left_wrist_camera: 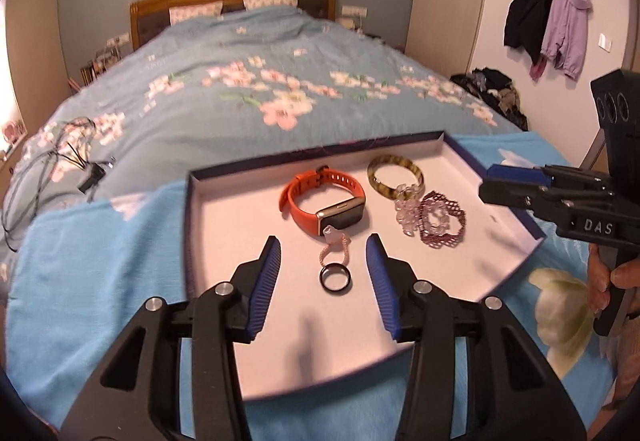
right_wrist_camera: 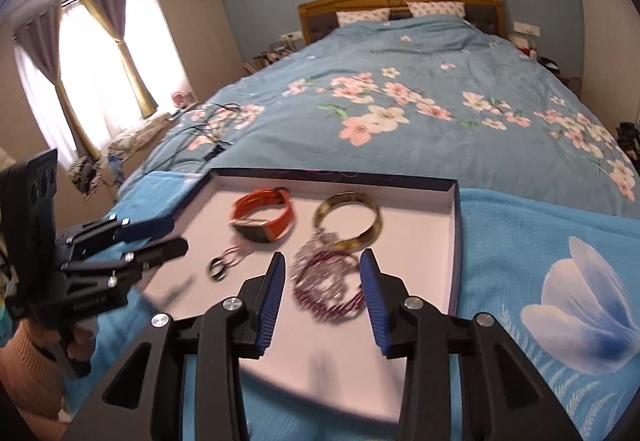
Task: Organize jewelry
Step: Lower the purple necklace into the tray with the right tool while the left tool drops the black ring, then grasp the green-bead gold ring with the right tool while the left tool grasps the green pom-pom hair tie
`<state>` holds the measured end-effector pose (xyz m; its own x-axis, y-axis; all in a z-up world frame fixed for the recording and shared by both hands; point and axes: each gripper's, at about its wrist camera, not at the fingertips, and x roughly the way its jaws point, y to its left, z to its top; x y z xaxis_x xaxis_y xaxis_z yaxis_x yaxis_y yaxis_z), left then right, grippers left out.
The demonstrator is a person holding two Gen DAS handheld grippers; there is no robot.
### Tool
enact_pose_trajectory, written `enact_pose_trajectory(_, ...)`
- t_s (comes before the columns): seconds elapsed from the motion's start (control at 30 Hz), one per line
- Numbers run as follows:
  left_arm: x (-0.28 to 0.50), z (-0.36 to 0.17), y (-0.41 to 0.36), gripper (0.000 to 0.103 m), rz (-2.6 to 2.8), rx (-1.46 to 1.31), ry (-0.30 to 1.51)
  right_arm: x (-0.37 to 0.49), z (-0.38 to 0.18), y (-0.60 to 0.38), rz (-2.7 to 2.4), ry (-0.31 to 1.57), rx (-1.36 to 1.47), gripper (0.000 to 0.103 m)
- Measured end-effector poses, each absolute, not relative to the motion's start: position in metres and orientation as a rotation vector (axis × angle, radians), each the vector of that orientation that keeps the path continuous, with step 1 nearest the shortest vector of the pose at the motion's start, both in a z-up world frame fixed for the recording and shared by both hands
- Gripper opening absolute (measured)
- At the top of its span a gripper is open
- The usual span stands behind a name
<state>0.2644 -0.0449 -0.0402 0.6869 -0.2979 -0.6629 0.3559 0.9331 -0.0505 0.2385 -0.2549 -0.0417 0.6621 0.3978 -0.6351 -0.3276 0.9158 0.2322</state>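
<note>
Your left hand-held gripper [left_wrist_camera: 323, 265] hangs spread over the black ring [left_wrist_camera: 335, 278], your right hand-held gripper [right_wrist_camera: 323, 283] spread over the beaded bracelet [right_wrist_camera: 328, 291]; the tray [left_wrist_camera: 460, 157] corrals everything for sorting.

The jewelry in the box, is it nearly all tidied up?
Looks nearly done: the orange watch, bangle, bead bracelets, pink ring and black ring all lie in the box lid. The left gripper and right gripper are open, holding nothing. No jewelry shows outside.
</note>
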Motion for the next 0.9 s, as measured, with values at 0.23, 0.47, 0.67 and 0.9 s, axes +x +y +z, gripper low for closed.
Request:
enact_pose_trajectory(0.23,0.206,-0.028,-0.026,0.044,-0.395,0.099,0.680,0.188,-0.039,-0.244,0.493,0.745,0.032,0.038)
enact_pose_trajectory(0.47,0.161,-0.043,-0.013,0.044,-0.407,0.104,0.710,0.147,-0.051,-0.232,0.524,0.776,-0.039,0.039)
enact_pose_trajectory(0.67,0.130,-0.059,-0.011,0.044,-0.449,0.101,0.743,0.122,-0.070,-0.219,0.569,0.834,-0.077,0.039)
enact_pose_trajectory(0.9,0.106,-0.074,-0.029,0.044,-0.508,0.153,0.784,0.105,-0.086,-0.209,0.584,0.878,-0.094,0.039)
